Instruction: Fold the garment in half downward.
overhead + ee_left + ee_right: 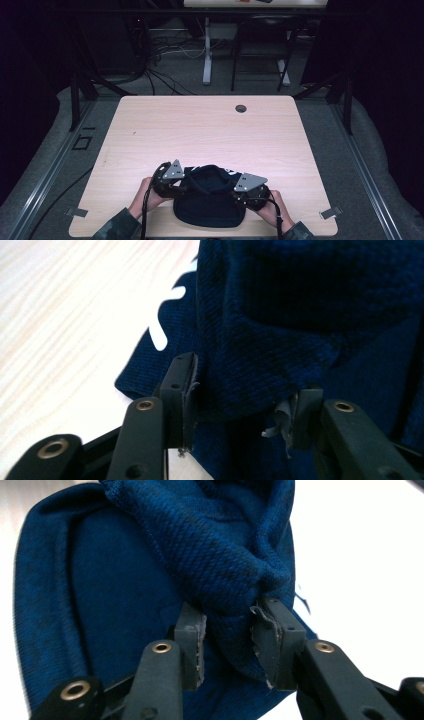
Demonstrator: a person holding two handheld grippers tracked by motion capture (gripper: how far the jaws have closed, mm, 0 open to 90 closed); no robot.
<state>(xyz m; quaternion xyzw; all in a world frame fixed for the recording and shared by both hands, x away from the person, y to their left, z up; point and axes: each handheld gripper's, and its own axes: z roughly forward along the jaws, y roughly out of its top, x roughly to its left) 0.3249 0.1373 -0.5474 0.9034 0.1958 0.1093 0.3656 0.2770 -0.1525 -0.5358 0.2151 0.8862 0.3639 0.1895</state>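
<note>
Blue knit hoodie [210, 200] on the table [150, 130]: our left gripper [240, 390] and right gripper [227, 635] both pinch it, so next we lift together.

High view dim and soft, corners sunk in black, light pooling on the pale table [210, 130]; both gripper views bright, tabletop blown to white glare at upper left and right edges, dark blue knit cloth [215, 545] sharp mid-frame, murky in its folds.

We see a pale wood desk [200, 130]; a dark blue knit garment [207, 205] lies well apart from its cable hole [241, 108].
</note>
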